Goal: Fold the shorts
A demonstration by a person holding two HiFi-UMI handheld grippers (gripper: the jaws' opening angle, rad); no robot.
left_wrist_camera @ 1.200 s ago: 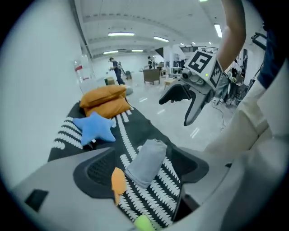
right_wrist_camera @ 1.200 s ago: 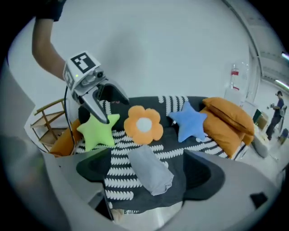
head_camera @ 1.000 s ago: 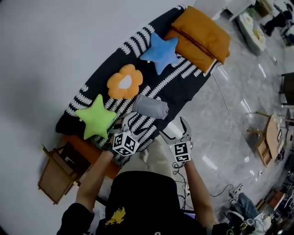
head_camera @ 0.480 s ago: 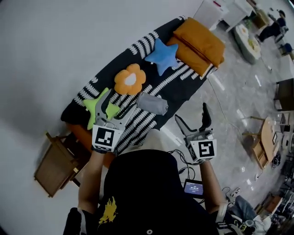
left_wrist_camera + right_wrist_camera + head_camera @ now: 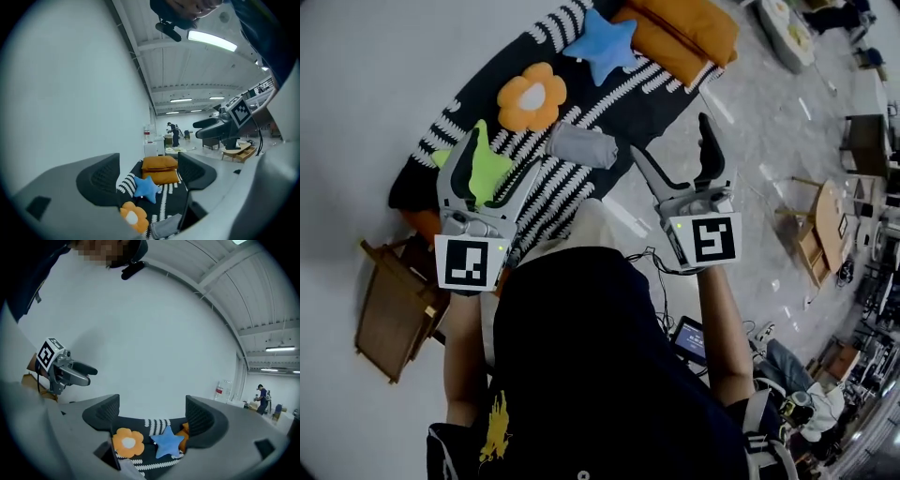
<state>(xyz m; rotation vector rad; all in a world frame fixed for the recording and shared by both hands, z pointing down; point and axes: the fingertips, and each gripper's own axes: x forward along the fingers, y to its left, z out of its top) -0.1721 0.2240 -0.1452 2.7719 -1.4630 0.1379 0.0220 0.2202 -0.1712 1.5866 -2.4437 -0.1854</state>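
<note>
The grey shorts [image 5: 581, 145] lie as a folded bundle on the black mat with white stripes [image 5: 656, 94]. Both grippers are raised well above the mat and away from the shorts, pointing level. My left gripper [image 5: 499, 155] is open and empty; in its own view the shorts [image 5: 166, 227] show low between its fingers, far off. My right gripper [image 5: 670, 141] is also empty, and its jaws are closing with nothing between them. Each gripper sees the other: the right gripper [image 5: 220, 126] and the left gripper [image 5: 70, 369].
On the mat lie an orange flower cushion [image 5: 532, 97], a green star cushion [image 5: 487, 169], a blue star cushion [image 5: 602, 45] and stacked orange pillows [image 5: 680, 28]. A wooden chair [image 5: 389, 314] stands at the left, a small wooden table [image 5: 820, 234] at the right, a tablet [image 5: 692, 339] on the floor.
Both grippers rose from low by the mat's near edge toward the head camera and spread apart. The shorts kept their place on the mat.
</note>
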